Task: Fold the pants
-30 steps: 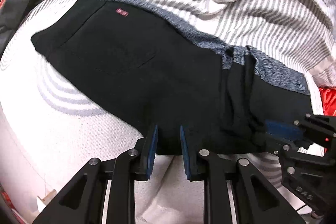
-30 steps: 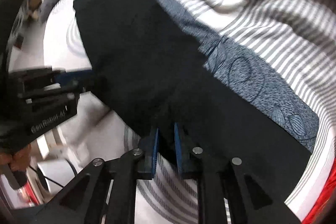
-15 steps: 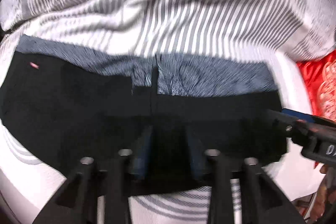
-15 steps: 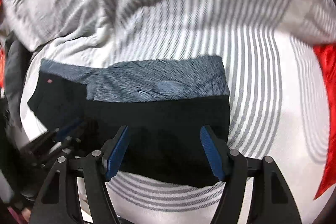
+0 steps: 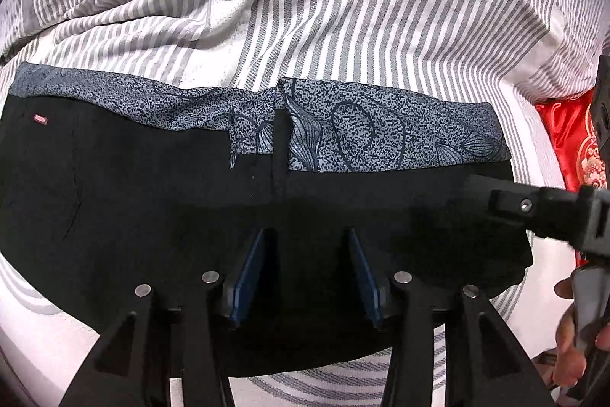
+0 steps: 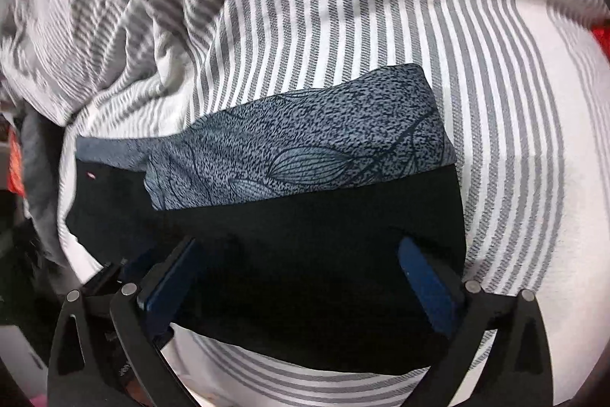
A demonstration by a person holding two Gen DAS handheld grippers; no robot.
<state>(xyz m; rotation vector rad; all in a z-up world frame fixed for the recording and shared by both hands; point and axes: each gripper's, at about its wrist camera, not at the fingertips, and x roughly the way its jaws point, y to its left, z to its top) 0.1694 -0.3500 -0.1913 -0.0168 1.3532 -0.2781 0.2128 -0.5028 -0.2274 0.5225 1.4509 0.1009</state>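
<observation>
Black pants point(image 5: 152, 201) lie folded lengthwise on a striped bed, over a grey patterned cloth point(image 5: 362, 136) that shows along their far edge. A small red label point(image 5: 40, 119) marks their left end. My left gripper point(image 5: 309, 250) is open, hovering over the middle of the pants, holding nothing. My right gripper point(image 6: 301, 258) is wide open above the right end of the pants point(image 6: 324, 254), empty. It also shows in the left wrist view point(image 5: 541, 212) at the right edge.
A rumpled grey-and-white striped sheet point(image 5: 343, 6) covers the bed behind the pants. A red embroidered cloth point(image 5: 572, 140) lies at the right. Dark clothing point(image 6: 34, 178) is piled at the left in the right wrist view.
Both grippers have let go of the pants edge and opened. The leg has been laid over, and both cameras have pulled back above the folded pants.
</observation>
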